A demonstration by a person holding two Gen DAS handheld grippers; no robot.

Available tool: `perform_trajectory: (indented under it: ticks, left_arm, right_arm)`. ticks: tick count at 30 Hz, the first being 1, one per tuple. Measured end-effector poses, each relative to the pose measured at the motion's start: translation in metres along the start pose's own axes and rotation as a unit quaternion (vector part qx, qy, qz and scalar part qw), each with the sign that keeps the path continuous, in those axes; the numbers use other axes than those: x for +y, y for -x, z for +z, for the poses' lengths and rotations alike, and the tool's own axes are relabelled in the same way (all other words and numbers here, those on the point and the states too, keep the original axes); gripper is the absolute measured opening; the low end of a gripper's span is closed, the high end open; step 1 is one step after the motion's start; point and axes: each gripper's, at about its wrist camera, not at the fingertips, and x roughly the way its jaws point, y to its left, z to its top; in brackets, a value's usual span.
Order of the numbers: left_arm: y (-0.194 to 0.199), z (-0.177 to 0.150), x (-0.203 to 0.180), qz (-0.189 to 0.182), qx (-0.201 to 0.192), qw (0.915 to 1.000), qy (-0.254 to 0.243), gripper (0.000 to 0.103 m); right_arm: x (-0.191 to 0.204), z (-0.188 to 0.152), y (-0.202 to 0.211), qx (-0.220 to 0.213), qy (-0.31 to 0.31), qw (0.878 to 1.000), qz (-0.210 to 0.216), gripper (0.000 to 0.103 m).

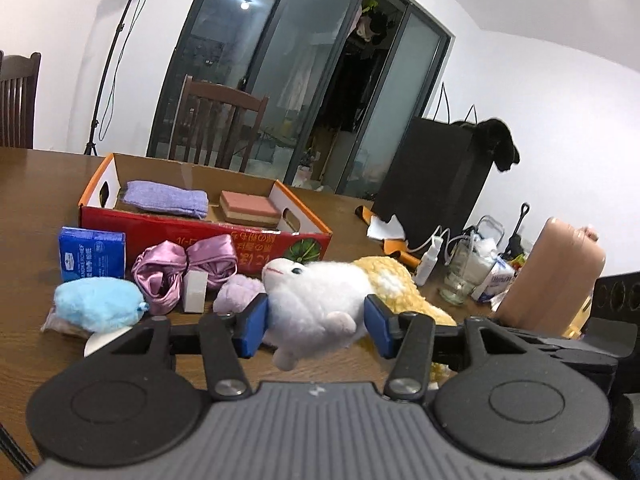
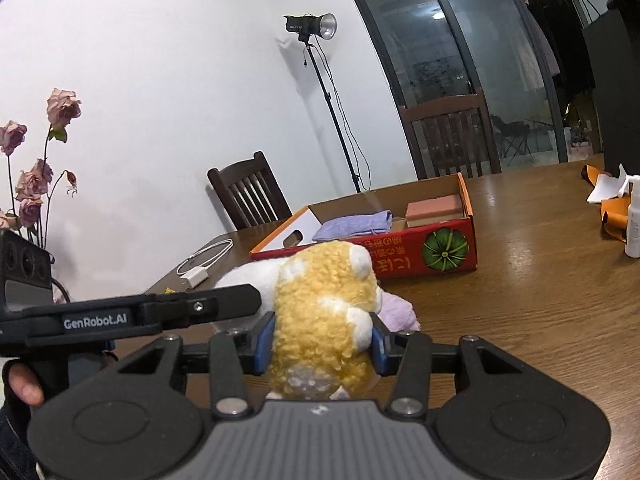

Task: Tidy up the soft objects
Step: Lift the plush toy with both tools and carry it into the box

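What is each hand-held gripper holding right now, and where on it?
Left hand-held gripper: white plush toy, pinched across its body. Right hand-held gripper: yellow plush toy, pinched across its middle.

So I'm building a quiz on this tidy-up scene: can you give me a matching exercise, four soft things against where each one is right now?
Things:
1. white plush
2. yellow plush
3. purple cloth
4. blue plush

Places:
A. lying in the cardboard box
B. clamped in the right gripper
C. on the table, in front of the box
D. clamped in the left gripper

Pairs: 1-D, 2-B, 3-A, 4-C
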Motion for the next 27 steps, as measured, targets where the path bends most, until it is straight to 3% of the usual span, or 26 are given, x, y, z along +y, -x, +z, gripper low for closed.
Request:
perform_trajectory:
  ticks: [5, 9, 14, 17, 23, 27]
  left_arm:
    - [-0.014, 0.021, 0.008, -0.019, -0.015, 0.9997, -0.008, 0.049]
    - [-0.047, 0.060, 0.020, -0.040, -0.014, 0.9988, -0.026, 0.048]
    - [-0.121, 0.117, 0.051, -0.050, 0.002, 0.9985, -0.024, 0.047]
    - [-0.177, 0.137, 0.073, -0.036, 0.037, 0.9986, -0.006, 0.047]
    - [-0.256, 0.138, 0.108, -0.013, 0.090, 0.9957, 0.022, 0.046]
    - [-0.278, 0.129, 0.122, -0.009, 0.116, 0.9928, 0.028, 0.046]
  right_arm:
    - [0.001, 0.018, -0.006, -0.013, 0.014, 1.000, -0.004, 0.046]
    - [-0.014, 0.051, -0.026, -0.021, 0.016, 1.000, -0.006, 0.046]
    - [-0.045, 0.104, -0.078, -0.028, 0.025, 0.999, -0.022, 0.046]
    - [-0.080, 0.130, -0.127, -0.004, -0.010, 1.000, -0.024, 0.046]
    - [-0.121, 0.142, -0.202, 0.048, -0.035, 0.996, -0.061, 0.046]
    - [-0.128, 0.133, -0.227, 0.066, -0.017, 0.994, -0.087, 0.046]
